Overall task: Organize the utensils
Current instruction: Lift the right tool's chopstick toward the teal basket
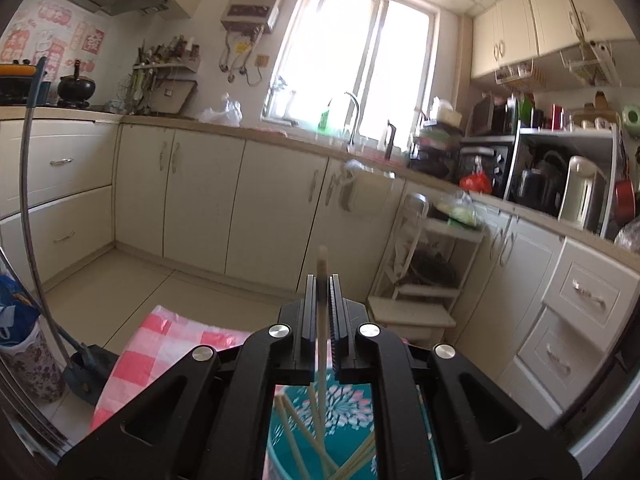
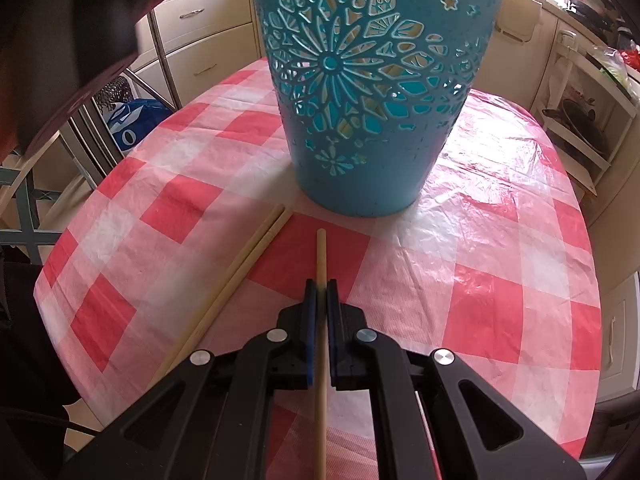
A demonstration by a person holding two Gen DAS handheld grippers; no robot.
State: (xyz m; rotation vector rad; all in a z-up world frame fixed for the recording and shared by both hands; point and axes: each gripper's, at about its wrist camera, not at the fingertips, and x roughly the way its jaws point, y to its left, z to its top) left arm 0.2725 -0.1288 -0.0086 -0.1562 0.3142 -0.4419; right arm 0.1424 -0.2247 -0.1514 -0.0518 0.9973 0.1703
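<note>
In the right wrist view a teal cut-out holder (image 2: 372,120) stands on the pink checked tablecloth (image 2: 480,280). My right gripper (image 2: 321,286) is shut on a pale chopstick (image 2: 321,256) whose tip points at the holder's base. Two more chopsticks (image 2: 248,260) lie side by side on the cloth to its left. In the left wrist view my left gripper (image 1: 322,280) is above the holder (image 1: 348,408), shut on a chopstick (image 1: 321,260) that runs down into the holder. Several chopsticks (image 1: 294,428) lean inside it.
A blurred dark shape with a hand (image 2: 80,20) fills the upper left of the right wrist view. Kitchen cabinets (image 1: 200,192), a step stool (image 1: 416,280) and a patterned bin (image 1: 28,360) surround the table. A blue bag (image 2: 132,120) sits under a chair.
</note>
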